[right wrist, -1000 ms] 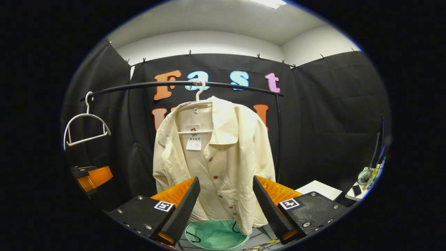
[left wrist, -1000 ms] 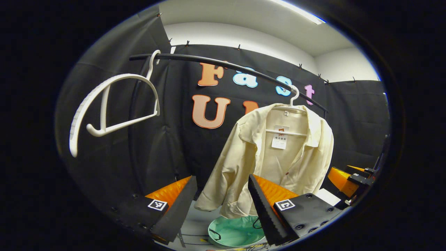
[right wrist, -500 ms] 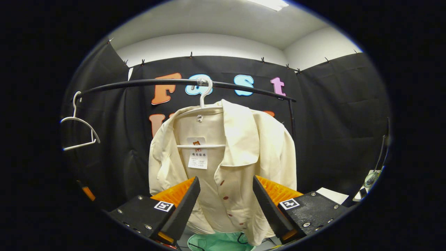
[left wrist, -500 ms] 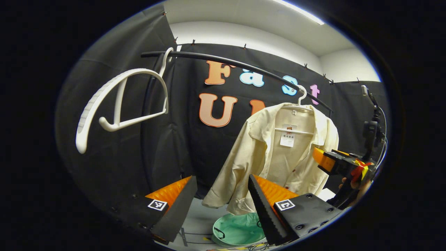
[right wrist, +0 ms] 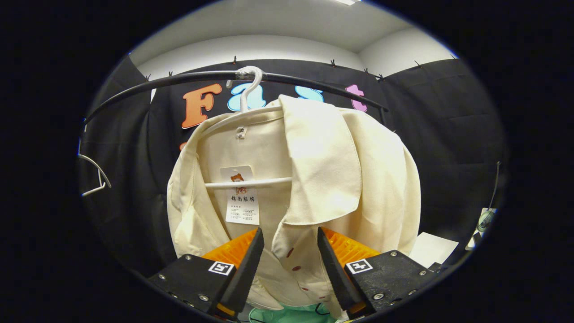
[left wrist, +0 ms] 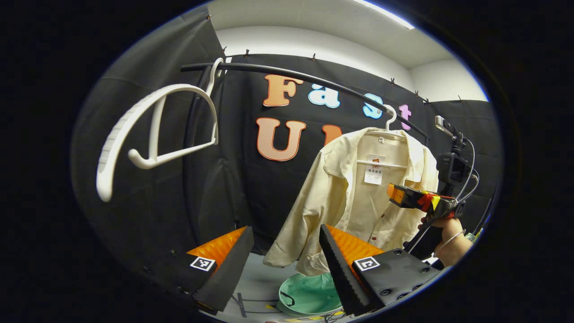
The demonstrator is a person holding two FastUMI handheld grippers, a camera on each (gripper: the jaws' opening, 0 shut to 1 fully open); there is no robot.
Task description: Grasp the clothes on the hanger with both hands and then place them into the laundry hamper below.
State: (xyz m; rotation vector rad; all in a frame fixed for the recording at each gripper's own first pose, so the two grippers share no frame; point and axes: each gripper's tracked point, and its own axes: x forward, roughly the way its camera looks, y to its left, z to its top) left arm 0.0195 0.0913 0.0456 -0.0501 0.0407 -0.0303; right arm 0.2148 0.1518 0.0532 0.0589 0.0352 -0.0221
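Observation:
A cream button-front shirt (left wrist: 354, 197) (right wrist: 323, 175) hangs on a white hanger (left wrist: 389, 120) (right wrist: 247, 89) from a black rail (left wrist: 296, 77) (right wrist: 179, 80). Below it stands the green laundry hamper (left wrist: 309, 294), whose rim shows under the shirt hem (right wrist: 287, 315). My left gripper (left wrist: 287, 264) is open, well short of the shirt's left sleeve. My right gripper (right wrist: 290, 264) is open and close up against the shirt's front, its fingers flanking the buttoned edge below the collar. In the left gripper view, the right gripper (left wrist: 406, 197) sits at the shirt's chest, held by a hand (left wrist: 448, 244).
An empty white hanger (left wrist: 152, 130) (right wrist: 96, 177) hangs at the rail's left end, near my left gripper. A white sheet (right wrist: 432, 249) lies low on the right. Black cloth walls close in the booth behind and at both sides.
My right gripper has risen and closed in on the shirt, which now looms large, and its fingers stand slightly narrower. It and its hand came into the left gripper view. The left gripper barely shifted.

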